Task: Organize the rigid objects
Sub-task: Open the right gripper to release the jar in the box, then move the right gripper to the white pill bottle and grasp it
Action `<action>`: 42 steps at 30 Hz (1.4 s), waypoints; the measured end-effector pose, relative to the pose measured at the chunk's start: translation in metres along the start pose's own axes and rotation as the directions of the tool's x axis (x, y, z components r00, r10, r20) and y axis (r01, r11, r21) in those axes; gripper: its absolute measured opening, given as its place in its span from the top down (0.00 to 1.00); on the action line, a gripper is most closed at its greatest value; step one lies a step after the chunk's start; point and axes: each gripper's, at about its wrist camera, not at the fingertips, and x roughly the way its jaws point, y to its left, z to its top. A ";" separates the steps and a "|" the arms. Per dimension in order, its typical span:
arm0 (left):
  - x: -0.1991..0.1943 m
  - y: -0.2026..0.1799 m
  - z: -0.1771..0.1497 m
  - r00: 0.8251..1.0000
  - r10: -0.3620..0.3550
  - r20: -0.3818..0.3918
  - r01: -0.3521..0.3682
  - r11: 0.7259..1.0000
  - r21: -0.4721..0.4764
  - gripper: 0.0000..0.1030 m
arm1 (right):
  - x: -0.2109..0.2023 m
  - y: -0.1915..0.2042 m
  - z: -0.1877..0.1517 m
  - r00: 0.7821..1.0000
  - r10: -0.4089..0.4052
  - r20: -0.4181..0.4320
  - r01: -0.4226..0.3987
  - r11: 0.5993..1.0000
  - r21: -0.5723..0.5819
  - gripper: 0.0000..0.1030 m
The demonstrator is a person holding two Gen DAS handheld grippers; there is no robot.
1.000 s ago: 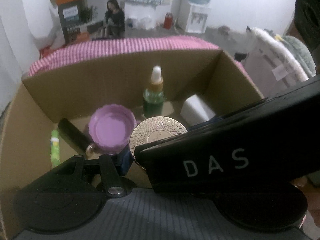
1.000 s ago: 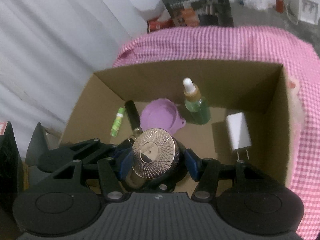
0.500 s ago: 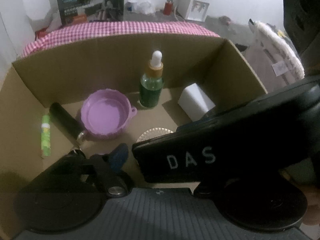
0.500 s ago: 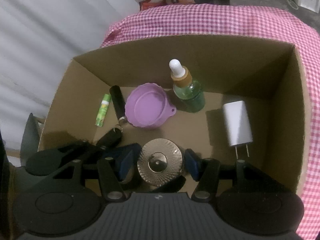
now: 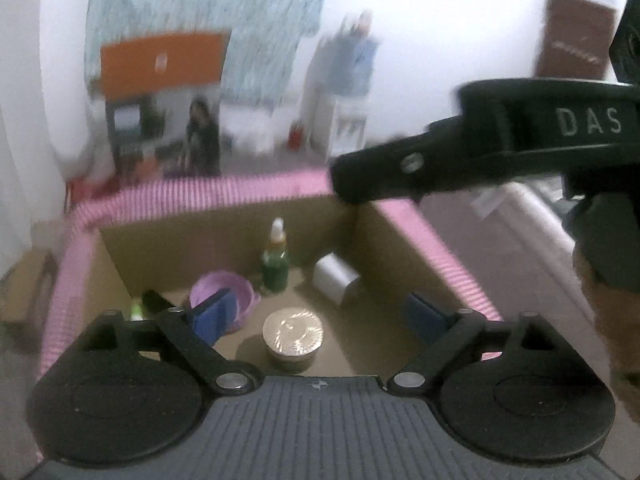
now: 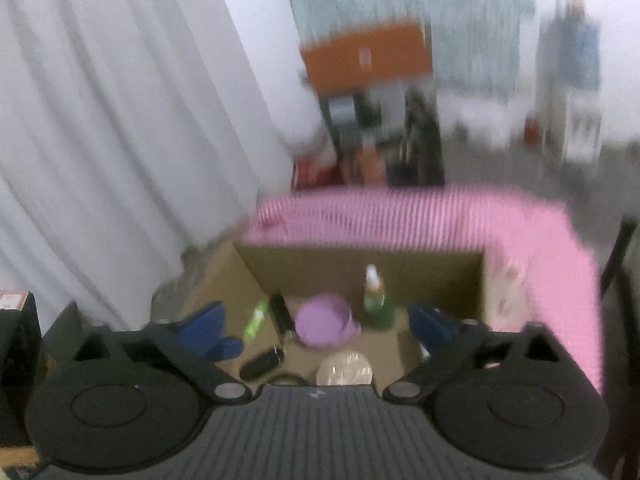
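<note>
A jar with a gold patterned lid (image 5: 293, 334) stands free on the floor of the cardboard box (image 5: 180, 248), near its front. My left gripper (image 5: 318, 314) hangs above the box, its jaws opening, nothing between the blue pads. My right gripper (image 6: 320, 330) is also raised over the box (image 6: 360, 258), jaws opening and empty, with the gold jar (image 6: 345, 368) below it. Its black body (image 5: 500, 140) crosses the upper right of the left wrist view. Both views are motion-blurred.
Also in the box are a purple cup (image 5: 222, 300), a green dropper bottle (image 5: 275, 264), a white charger (image 5: 334, 280), a green tube (image 6: 256, 320), a black cylinder (image 6: 280, 312) and a black fob (image 6: 262, 362). Pink checked cloth (image 6: 520, 220) surrounds the box.
The right gripper let go of the gold jar, which now rests on the box floor. Both grippers rose and pulled back from the box, and their jaws spread wide.
</note>
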 end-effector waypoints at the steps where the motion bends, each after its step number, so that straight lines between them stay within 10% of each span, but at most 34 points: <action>1: -0.013 -0.002 -0.004 1.000 -0.010 0.022 0.009 1.000 0.014 0.07 | -0.014 0.006 -0.002 0.999 -0.010 0.037 0.011 1.000 -0.022 0.00; 12: -0.105 0.029 -0.066 0.994 0.028 0.104 -0.022 0.998 -0.053 0.00 | -0.085 0.091 -0.058 0.961 -0.196 0.196 0.239 0.943 -0.230 0.00; 20: -0.115 0.075 -0.105 0.984 0.164 0.076 -0.149 0.974 -0.171 0.00 | -0.085 0.126 -0.074 0.977 -0.096 0.192 0.148 0.949 -0.279 0.00; 27: -0.097 0.104 -0.127 0.999 0.040 0.028 -0.032 0.968 -0.250 0.00 | -0.046 0.137 -0.099 0.995 0.013 0.098 0.011 0.971 -0.240 0.00; 34: -0.060 0.102 -0.133 0.989 0.150 -0.018 -0.151 0.984 -0.094 0.00 | 0.001 0.137 -0.112 0.996 0.091 -0.006 -0.092 0.993 -0.070 0.02; 42: -0.039 0.100 -0.130 0.991 0.128 -0.037 -0.128 0.992 -0.008 0.07 | 0.049 0.125 -0.117 0.980 0.167 -0.104 -0.155 0.981 0.114 0.20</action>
